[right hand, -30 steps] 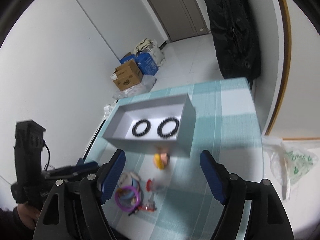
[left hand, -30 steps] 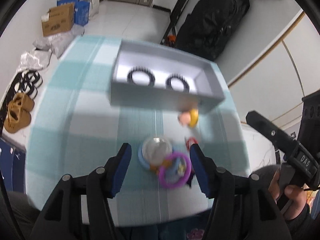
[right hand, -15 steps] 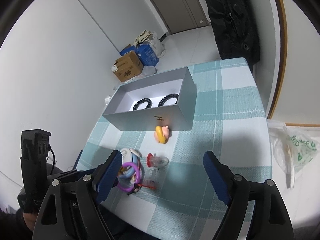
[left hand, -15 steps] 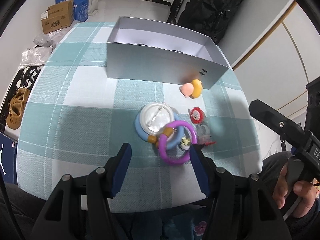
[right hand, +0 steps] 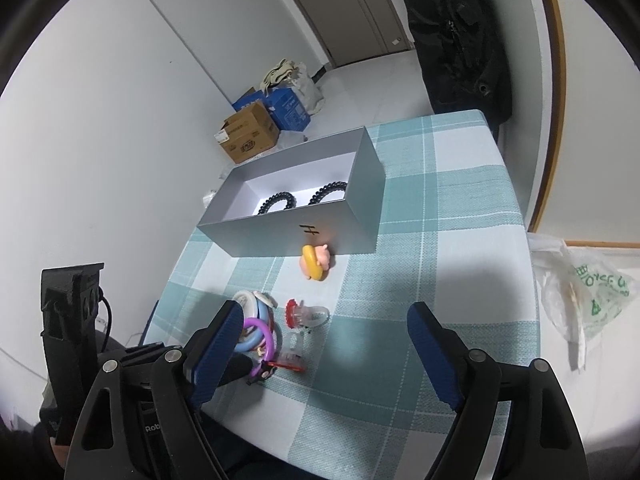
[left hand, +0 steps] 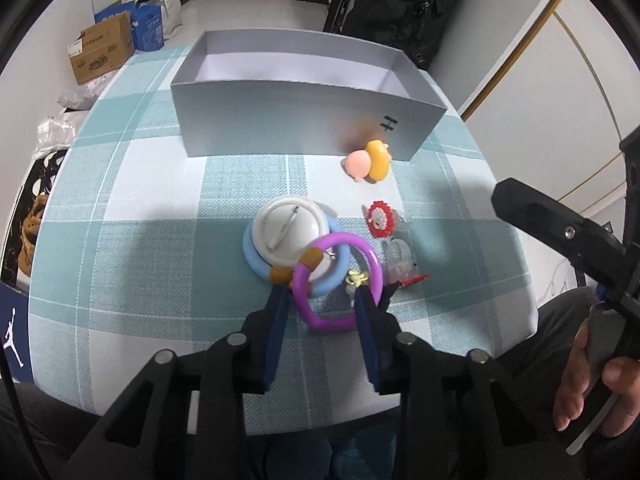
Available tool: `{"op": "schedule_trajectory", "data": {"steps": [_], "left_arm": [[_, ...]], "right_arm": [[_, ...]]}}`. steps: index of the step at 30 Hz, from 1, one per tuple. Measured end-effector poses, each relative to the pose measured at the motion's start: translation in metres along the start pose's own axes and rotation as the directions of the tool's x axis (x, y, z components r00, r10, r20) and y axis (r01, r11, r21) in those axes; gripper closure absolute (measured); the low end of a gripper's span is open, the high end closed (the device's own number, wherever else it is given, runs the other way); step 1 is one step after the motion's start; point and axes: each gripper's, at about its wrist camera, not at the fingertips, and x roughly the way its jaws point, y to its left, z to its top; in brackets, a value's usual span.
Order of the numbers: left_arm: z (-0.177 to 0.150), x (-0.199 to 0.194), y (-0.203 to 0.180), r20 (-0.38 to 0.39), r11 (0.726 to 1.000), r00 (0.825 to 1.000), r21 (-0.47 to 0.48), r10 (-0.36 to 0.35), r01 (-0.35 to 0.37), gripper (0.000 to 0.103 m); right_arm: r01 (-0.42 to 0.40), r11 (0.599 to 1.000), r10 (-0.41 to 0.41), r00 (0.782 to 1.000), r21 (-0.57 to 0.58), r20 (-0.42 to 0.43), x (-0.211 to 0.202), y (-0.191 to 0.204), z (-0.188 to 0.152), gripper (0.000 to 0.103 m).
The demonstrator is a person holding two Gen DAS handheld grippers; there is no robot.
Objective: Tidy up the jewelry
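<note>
Though half-hidden, black bracelets [right hand: 298, 200] (boxed)

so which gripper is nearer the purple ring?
Left. The left gripper has its fingers on either side of the purple ring; the right gripper hangs open beside it, apart.

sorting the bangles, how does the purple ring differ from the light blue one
The purple ring has a thinner band than the light blue ring. The purple ring lies on top, overlapping the light blue ring, which sits lower with a white round badge covering it. The left gripper has just been closing around the purple ring; the light blue ring lies beyond its fingertips. Both are plain round bangles on the checked tablecloth.
</note>
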Motion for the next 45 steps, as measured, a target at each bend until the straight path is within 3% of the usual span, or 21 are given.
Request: {"op": "schedule_trajectory", "data": {"steps": [2,7,22,33,38,45], "left_arm": [[0.001,0.003,0.004,-0.013,1.0,1.0,-0.027,-0.014,0.013,0.09],[0.002,0.003,0.012,-0.02,0.997,0.999,-0.069,-0.038,0.037,0.097],[-0.002,-0.02,0.013,0.039,1.0,0.999,-0.029,-0.007,0.008,0.099],[0.005,-0.052,0.029,0.143,0.996,0.988,-0.066,-0.052,0.062,0.099],[0.01,-0.058,0.043,0.173,0.989,0.983,-0.116,-0.067,0.088,0.099],[0.01,-0.064,0.051,0.215,0.983,0.974,-0.152,-0.069,0.103,0.099]], "right_arm": [[0.004,1.0,-0.004,1.0,0.003,-0.004,0.001,0.0,0.0,0.019],[0.011,1.0,-0.011,1.0,-0.009,-0.011,0.002,0.001,-0.001,0.019],[0.02,1.0,-0.02,1.0,-0.011,-0.02,0.0,0.002,-0.005,0.019],[0.039,0.996,-0.046,0.995,-0.078,-0.086,0.014,0.013,-0.014,0.019],[0.03,0.992,-0.046,0.991,-0.126,-0.126,0.026,0.023,-0.02,0.029],[0.05,0.974,-0.087,0.983,-0.221,-0.162,0.042,0.04,-0.029,0.056]]}}
